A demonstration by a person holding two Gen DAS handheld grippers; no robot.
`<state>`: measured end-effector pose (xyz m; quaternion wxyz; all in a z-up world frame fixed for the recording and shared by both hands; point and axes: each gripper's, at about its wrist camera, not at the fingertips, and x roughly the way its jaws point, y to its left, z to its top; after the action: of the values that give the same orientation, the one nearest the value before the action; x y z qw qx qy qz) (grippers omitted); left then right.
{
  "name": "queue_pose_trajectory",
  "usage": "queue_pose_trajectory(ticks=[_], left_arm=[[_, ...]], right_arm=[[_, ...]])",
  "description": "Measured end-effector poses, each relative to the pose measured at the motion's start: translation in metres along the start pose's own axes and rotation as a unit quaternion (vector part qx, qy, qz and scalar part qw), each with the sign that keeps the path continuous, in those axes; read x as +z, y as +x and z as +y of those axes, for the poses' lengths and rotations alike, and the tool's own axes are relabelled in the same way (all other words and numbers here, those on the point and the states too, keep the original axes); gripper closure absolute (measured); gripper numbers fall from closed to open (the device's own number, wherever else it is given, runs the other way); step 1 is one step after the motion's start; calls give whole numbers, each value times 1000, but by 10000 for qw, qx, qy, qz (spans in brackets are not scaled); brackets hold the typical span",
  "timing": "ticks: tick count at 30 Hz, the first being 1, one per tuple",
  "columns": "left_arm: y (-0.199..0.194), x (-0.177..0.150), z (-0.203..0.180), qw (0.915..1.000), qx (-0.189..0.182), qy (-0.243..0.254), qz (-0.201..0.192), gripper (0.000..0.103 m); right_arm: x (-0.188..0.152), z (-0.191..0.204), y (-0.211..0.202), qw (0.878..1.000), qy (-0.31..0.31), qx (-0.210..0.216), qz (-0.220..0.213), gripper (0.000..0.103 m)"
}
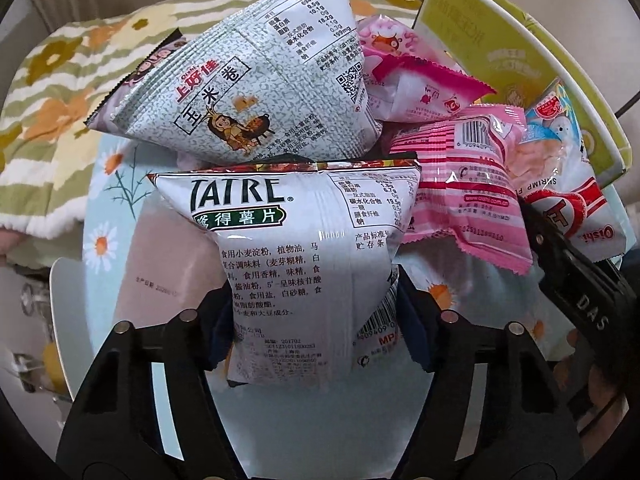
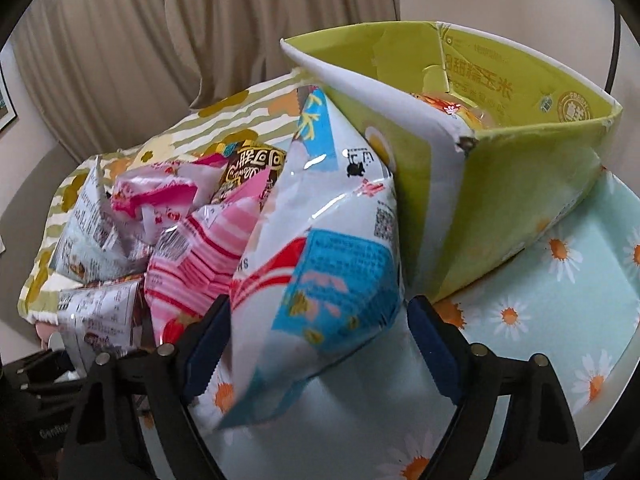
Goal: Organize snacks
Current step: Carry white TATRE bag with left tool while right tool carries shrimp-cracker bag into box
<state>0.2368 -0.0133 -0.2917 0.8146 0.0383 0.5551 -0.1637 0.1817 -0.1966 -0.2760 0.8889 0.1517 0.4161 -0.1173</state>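
My left gripper (image 1: 314, 312) is shut on a white potato chip bag (image 1: 296, 256), held between both pads at its lower part. Behind it lie a grey corn roll bag (image 1: 256, 92), pink striped packets (image 1: 460, 184) and a shrimp chip bag (image 1: 560, 168). My right gripper (image 2: 316, 332) has its jaws wide around that blue and white shrimp chip bag (image 2: 324, 260); whether the pads press it is unclear. The bag leans on a green cardboard box (image 2: 500, 200), which holds an orange snack (image 2: 452, 108). The right gripper also shows in the left wrist view (image 1: 576, 280).
The snacks lie on a round table with a pale blue daisy cloth (image 2: 560, 300). A striped flowered blanket (image 1: 56, 92) lies behind. Curtains (image 2: 160, 40) hang at the back. More packets (image 2: 160, 208) pile to the left of the shrimp bag.
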Motion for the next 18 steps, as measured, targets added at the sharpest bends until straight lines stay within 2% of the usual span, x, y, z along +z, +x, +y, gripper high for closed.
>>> queue_pose_trajectory(ticks=[4,7,12,18], left_arm=[[-3,-1,-1,10000,0,37,5,41],[-4,0,-1,10000,-23,23,24,42],[-9,0,2,10000,-94,-5,24,42],[-18,-1,2,9999,-153,2,19,42]], right_arm=[[4,0,4,9999,101,9,-70,19],[7,3,8,9999,97,36,-29,29],[9,4,10,10000,60,49,-46,37],[8,5,-6,9998,20,75,-185,39]])
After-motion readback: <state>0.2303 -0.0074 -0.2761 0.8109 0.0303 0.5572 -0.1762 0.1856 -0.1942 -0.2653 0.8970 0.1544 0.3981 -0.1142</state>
